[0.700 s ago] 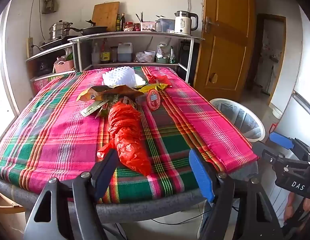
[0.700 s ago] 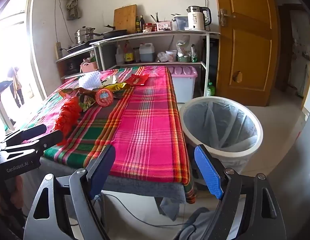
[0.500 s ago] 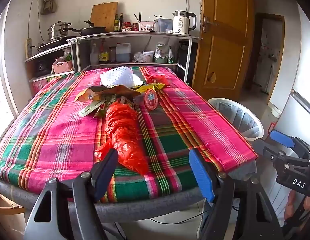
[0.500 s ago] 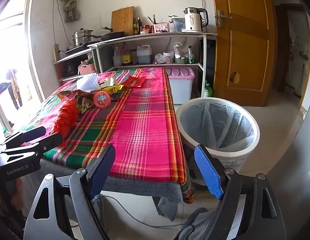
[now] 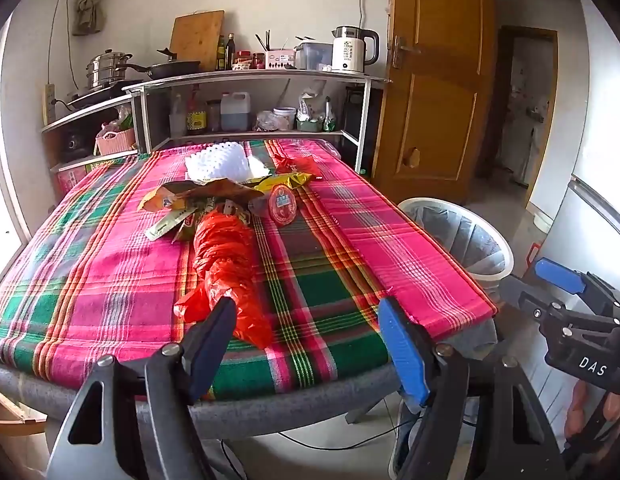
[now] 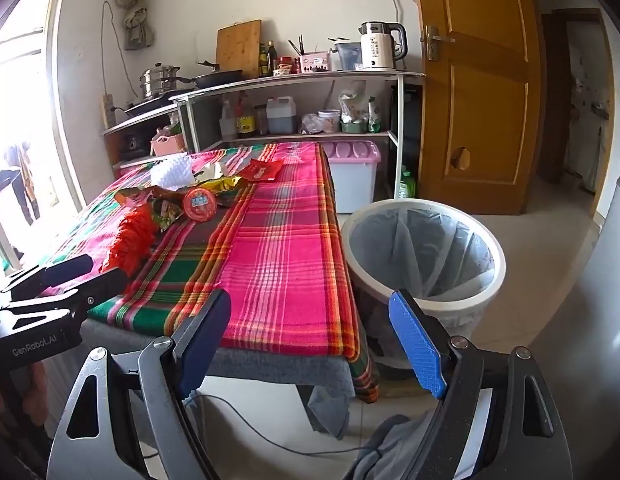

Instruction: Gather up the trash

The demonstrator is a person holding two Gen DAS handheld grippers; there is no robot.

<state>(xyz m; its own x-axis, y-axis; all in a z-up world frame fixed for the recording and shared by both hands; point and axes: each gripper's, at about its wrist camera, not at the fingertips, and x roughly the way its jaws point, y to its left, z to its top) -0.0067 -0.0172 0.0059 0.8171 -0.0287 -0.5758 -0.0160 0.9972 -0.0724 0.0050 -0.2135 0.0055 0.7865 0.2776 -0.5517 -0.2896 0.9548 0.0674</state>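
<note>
Left gripper (image 5: pixel 302 328) hovering spread, empty, lining up on red bag (image 5: pixel 226 264); right gripper (image 6: pixel 310 336) spread, idling beside bin (image 6: pixel 423 256).

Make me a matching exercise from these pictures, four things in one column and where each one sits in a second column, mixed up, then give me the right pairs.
Things:
1. orange plastic bag
2. white kettle
3. bin
4. white foam net

Places:
A. on the floor, beside the table
B. on the top shelf, next to the door
C. on the plaid cloth, nearest the table's near edge
D. toward the far end of the table, behind the wrappers

Pairs: 1-C, 2-B, 3-A, 4-D
</note>
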